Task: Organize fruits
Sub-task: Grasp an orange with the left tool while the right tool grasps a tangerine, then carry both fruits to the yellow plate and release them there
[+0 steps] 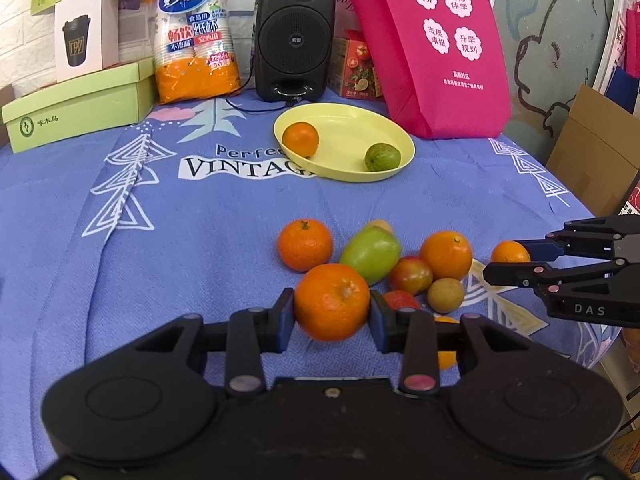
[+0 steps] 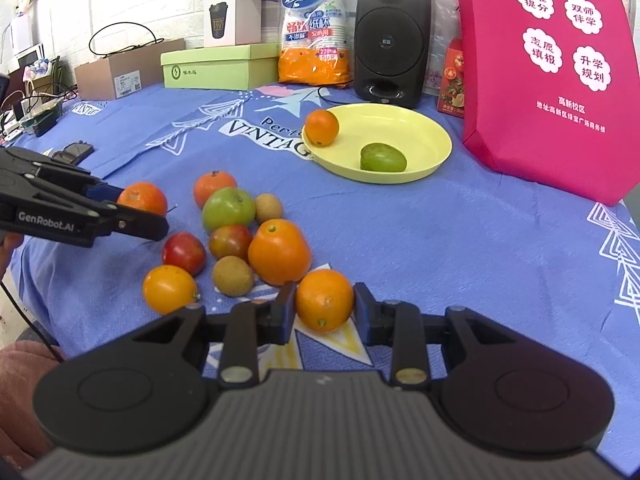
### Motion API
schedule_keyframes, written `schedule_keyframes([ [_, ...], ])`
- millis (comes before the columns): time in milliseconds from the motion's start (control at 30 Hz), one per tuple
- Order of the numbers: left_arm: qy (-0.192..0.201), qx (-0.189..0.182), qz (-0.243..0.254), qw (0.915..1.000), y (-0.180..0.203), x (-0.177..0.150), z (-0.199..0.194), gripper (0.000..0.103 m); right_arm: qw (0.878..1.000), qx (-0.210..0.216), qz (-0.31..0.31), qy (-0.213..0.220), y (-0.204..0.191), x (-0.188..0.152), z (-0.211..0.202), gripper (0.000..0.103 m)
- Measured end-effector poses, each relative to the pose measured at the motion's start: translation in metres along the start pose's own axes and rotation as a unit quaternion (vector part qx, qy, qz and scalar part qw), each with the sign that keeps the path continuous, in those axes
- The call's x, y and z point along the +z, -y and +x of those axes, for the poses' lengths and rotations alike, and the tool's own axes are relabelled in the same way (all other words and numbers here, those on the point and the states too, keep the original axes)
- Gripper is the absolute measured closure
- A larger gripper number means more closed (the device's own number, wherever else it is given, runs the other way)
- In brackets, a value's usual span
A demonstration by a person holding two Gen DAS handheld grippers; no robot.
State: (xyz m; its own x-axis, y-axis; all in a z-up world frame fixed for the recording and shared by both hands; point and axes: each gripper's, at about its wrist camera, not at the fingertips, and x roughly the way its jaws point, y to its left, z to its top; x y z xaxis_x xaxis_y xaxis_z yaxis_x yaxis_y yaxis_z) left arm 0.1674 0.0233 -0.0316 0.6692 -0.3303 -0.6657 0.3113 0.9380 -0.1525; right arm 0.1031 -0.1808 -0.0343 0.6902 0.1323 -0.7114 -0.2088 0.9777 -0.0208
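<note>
In the left wrist view my left gripper (image 1: 331, 313) is shut on a large orange (image 1: 331, 304), held just above the blue cloth. My right gripper (image 2: 325, 309) is shut on a smaller orange (image 2: 324, 304) at the near edge of the fruit pile. Each gripper also shows in the other view: the right gripper (image 1: 504, 259) at the right, the left gripper (image 2: 142, 213) at the left. Loose on the cloth lie a tangerine (image 1: 305, 245), a green fruit (image 1: 371, 255), a red fruit (image 1: 411, 275) and a brown fruit (image 1: 445, 295). Further back, a yellow plate (image 1: 344, 178) holds an orange (image 1: 301, 139) and a green fruit (image 1: 382, 157).
Along the back stand a black speaker (image 1: 295, 36), an orange bag of paper cups (image 1: 194, 40), a green box (image 1: 80, 108) and a pink bag (image 1: 436, 48) right of the plate. A speaker cable (image 1: 244, 108) lies on the cloth. The table edge runs down the right.
</note>
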Motion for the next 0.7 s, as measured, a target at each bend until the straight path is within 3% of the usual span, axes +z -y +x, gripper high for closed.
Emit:
schedule_keyframes([
  [400,0.016,-0.010,0.009,0.9998,0.006,0.023,-0.002,0.066,1.000,-0.001,-0.001,0.007,0.005,0.009,0.001,0.073],
  [700,0.039,-0.026,0.031,0.9984,0.015,0.067,0.017,0.066,0.999,-0.011,-0.007,0.030,0.024,0.039,0.009,0.073],
])
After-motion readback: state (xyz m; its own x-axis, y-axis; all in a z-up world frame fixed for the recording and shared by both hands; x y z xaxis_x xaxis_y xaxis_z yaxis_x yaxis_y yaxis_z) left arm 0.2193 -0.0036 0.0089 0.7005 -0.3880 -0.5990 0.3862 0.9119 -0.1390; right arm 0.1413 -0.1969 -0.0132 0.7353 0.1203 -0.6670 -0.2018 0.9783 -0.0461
